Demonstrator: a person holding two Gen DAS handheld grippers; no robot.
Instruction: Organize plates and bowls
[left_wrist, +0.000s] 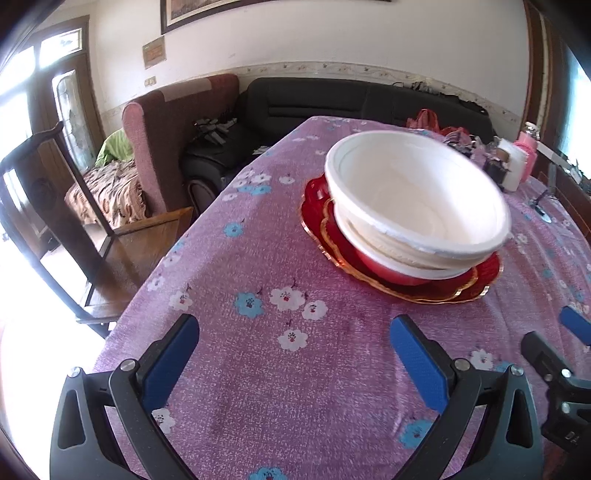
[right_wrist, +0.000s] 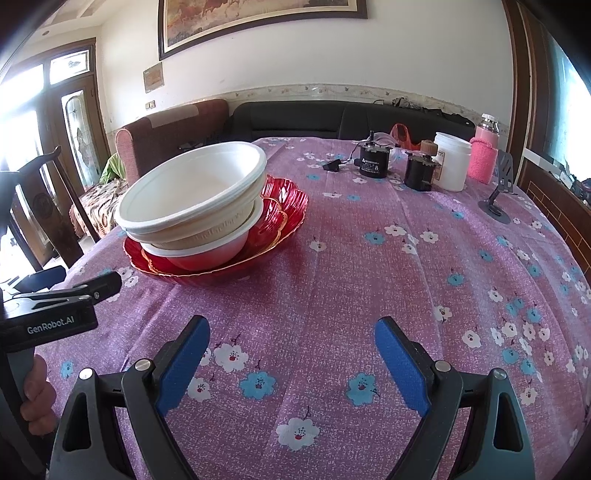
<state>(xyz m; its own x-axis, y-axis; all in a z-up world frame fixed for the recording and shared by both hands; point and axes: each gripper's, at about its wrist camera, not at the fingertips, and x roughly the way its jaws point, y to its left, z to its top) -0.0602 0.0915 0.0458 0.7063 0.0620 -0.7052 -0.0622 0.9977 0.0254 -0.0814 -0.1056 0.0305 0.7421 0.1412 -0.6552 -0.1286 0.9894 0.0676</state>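
A stack stands on the purple flowered tablecloth (right_wrist: 332, 280): red scalloped plates (right_wrist: 284, 206) at the bottom, a red-and-white bowl (right_wrist: 207, 254) on them, and tilted white bowls (right_wrist: 192, 195) on top. It also shows in the left wrist view, plates (left_wrist: 476, 277) under white bowls (left_wrist: 417, 199). My left gripper (left_wrist: 295, 336) is open and empty, near side of the stack. My right gripper (right_wrist: 291, 336) is open and empty, to the stack's right and nearer. The left gripper's body (right_wrist: 55, 314) shows at the left of the right wrist view.
At the table's far right stand two black motors (right_wrist: 373, 160), a white jar (right_wrist: 452, 166), a pink bottle (right_wrist: 484, 155) and a grey phone stand (right_wrist: 498, 192). A wooden chair (left_wrist: 44, 206) stands off the left edge, an armchair and black sofa (left_wrist: 332, 99) beyond.
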